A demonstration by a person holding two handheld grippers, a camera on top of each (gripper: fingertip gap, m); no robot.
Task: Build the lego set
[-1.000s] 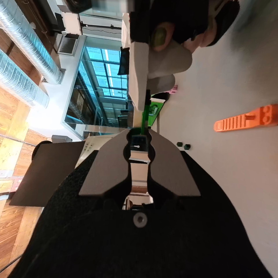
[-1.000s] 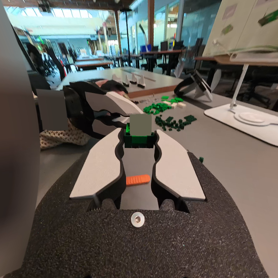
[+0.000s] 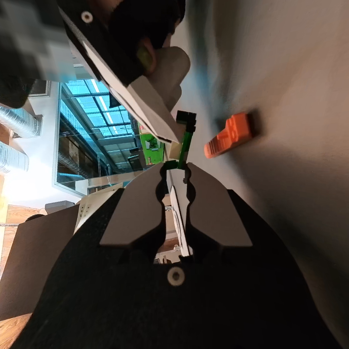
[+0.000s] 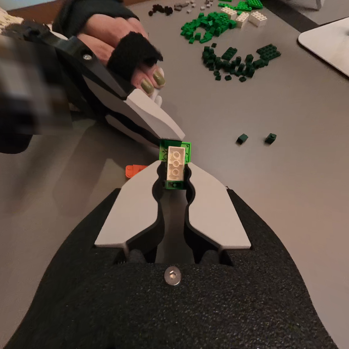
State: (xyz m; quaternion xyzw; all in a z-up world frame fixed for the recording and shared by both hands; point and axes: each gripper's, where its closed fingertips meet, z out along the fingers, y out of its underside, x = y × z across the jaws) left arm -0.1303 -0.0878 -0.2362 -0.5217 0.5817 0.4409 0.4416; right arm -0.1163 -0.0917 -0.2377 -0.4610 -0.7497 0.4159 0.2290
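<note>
The lego assembly [image 4: 174, 166], a white brick on a bright green plate, hangs above the grey table [image 4: 245, 188], gripped from both ends. Your left gripper [image 4: 170, 140] pinches its far green edge from the upper left; your right gripper [image 4: 172, 174] is clamped around its near end. Right of them lie two dark green bricks [image 4: 241, 139].

The orange separator [image 4: 134, 170] hides mostly behind the right gripper's fingers [image 4: 136, 204], the bright green pile [image 4: 207, 26] runs off at the desk's far edge, and the tiny dark bits [image 4: 160, 9] beside it are unreadable.
</note>
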